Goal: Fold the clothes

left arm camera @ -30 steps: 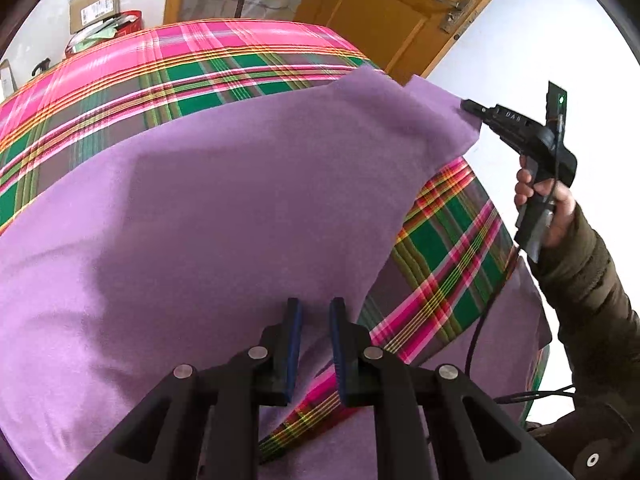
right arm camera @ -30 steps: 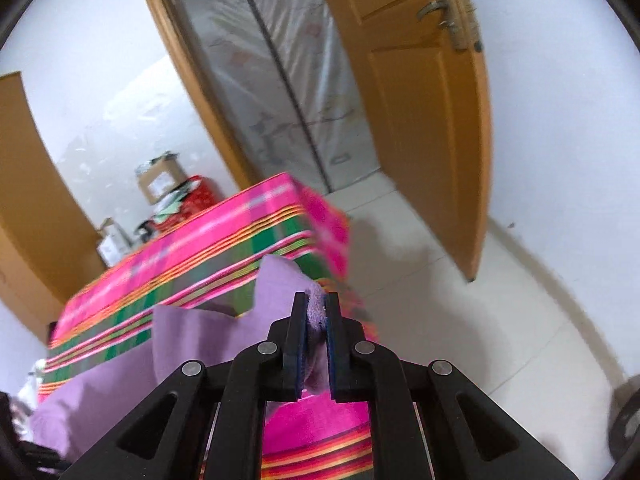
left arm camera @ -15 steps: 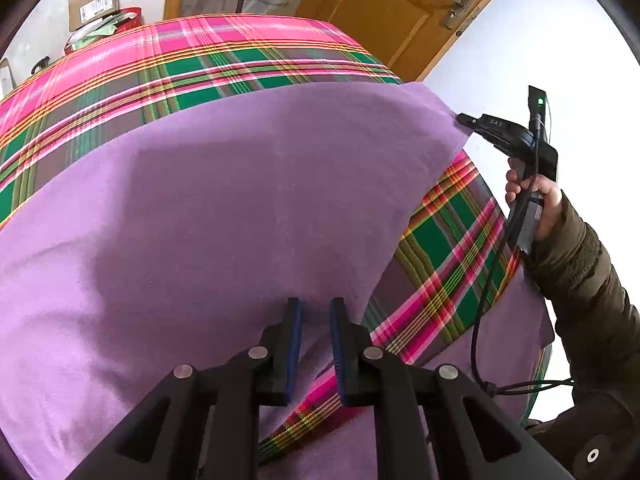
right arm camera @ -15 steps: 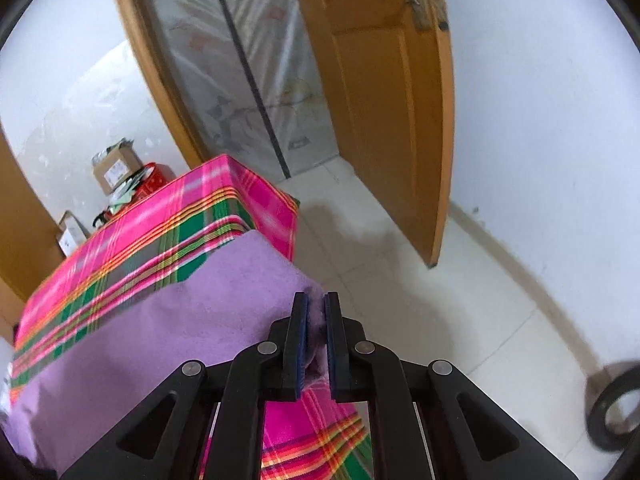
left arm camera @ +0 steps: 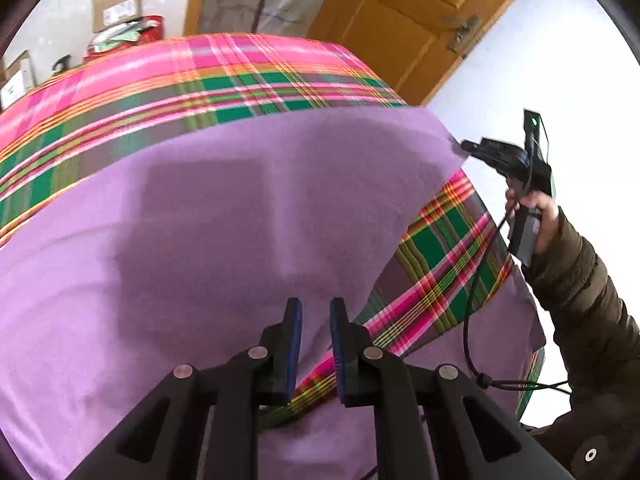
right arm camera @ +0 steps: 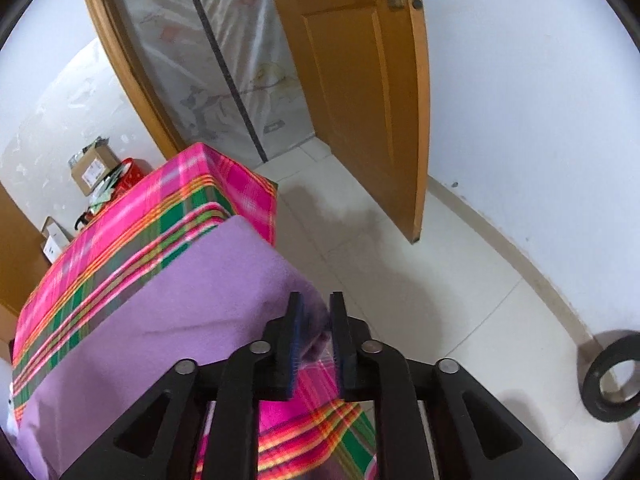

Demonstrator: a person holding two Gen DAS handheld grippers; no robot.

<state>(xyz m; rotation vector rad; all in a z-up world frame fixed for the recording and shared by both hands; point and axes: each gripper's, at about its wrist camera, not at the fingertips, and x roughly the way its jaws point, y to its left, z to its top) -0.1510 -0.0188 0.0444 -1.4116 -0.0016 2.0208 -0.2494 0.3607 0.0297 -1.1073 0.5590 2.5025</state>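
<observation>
Fold laid: purple cloth (left arm camera: 224, 216) lies doubled on the plaid desk (left arm camera: 240, 76). Right tongs (right arm camera: 316, 320) just opening, corner loose between the jaws. Left tongs (left arm camera: 315, 320) apart, empty. Next: regrip for second fold.

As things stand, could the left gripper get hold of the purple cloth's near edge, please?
Probably yes. The left gripper hangs just over the purple cloth, jaws apart and empty, with nothing between them and the edge lying on the plaid tablecloth.

purple cloth (left arm camera: 224, 220) cut off at left edge, cardboard box (left arm camera: 116, 8) label unreadable
</observation>
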